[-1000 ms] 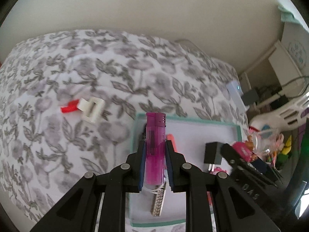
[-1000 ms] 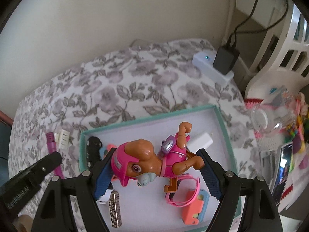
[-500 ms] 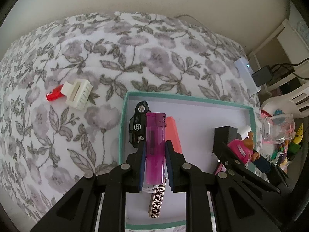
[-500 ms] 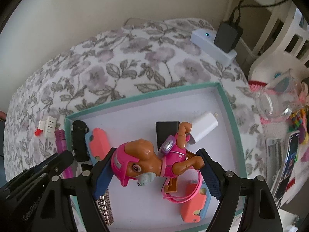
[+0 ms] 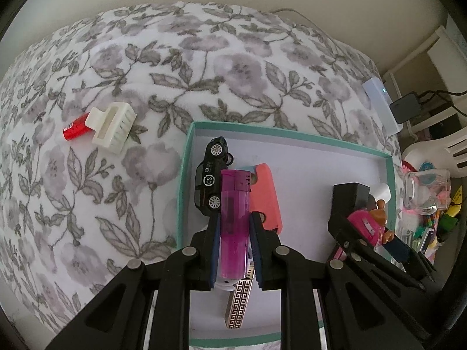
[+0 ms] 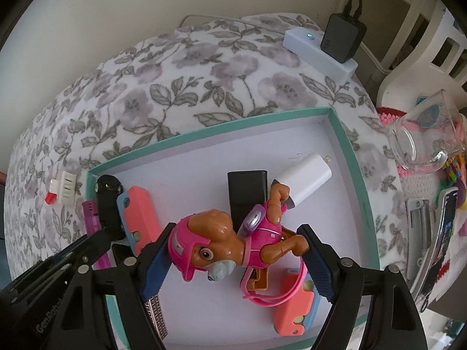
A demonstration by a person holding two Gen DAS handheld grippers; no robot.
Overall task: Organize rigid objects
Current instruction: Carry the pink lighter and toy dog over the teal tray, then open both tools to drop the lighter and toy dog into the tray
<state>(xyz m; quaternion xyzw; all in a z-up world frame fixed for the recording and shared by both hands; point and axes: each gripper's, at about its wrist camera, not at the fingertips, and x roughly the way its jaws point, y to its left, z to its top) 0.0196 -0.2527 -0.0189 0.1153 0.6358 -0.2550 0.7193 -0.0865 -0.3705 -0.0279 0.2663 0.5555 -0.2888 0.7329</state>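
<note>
My left gripper [image 5: 233,218] is shut on a purple lighter [image 5: 234,221], held over the left part of the teal-rimmed tray [image 5: 184,180]. My right gripper [image 6: 233,250] is shut on a pink and brown toy dog [image 6: 224,242], held above the tray's [image 6: 347,145] middle. In the tray lie a black toy car [image 5: 211,183], a coral case [image 5: 267,198], a black adapter [image 6: 248,195], a white charger [image 6: 306,178], a patterned bar [image 5: 239,303] and a pink-strapped coral toy [image 6: 292,306].
A white brush-like clip [image 5: 112,127] with a red piece [image 5: 75,127] lies on the floral blanket [image 5: 204,67] left of the tray. A white power strip [image 6: 318,51] with a black plug sits far right. A glass jar [image 6: 423,143] and clutter lie right.
Both grippers have moved forward and lower over the tray with their objects held. The tray and its contents now look larger and closer in both views.
</note>
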